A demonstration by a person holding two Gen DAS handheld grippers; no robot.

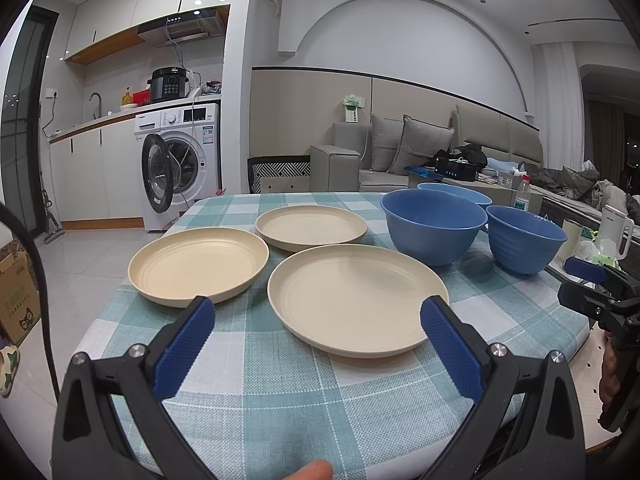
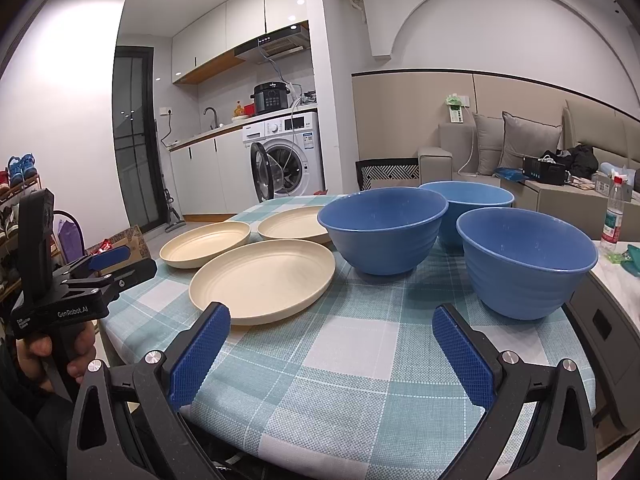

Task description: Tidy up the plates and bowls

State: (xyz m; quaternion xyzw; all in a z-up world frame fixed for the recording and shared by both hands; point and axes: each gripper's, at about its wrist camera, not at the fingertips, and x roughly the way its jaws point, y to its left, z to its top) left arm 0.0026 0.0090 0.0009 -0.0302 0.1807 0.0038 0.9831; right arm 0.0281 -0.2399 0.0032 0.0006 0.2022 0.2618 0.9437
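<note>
Three cream plates lie apart on the checked tablecloth: a near plate, a left plate and a far plate. Three blue bowls stand upright to their right: a big one, a near-right one and a far one. My left gripper is open and empty, just short of the near plate. My right gripper is open and empty over bare cloth before the bowls.
The tablecloth covers a small table whose edges are close on all sides. A plastic bottle stands on a white surface at right. A washing machine, a chair back and a sofa lie beyond.
</note>
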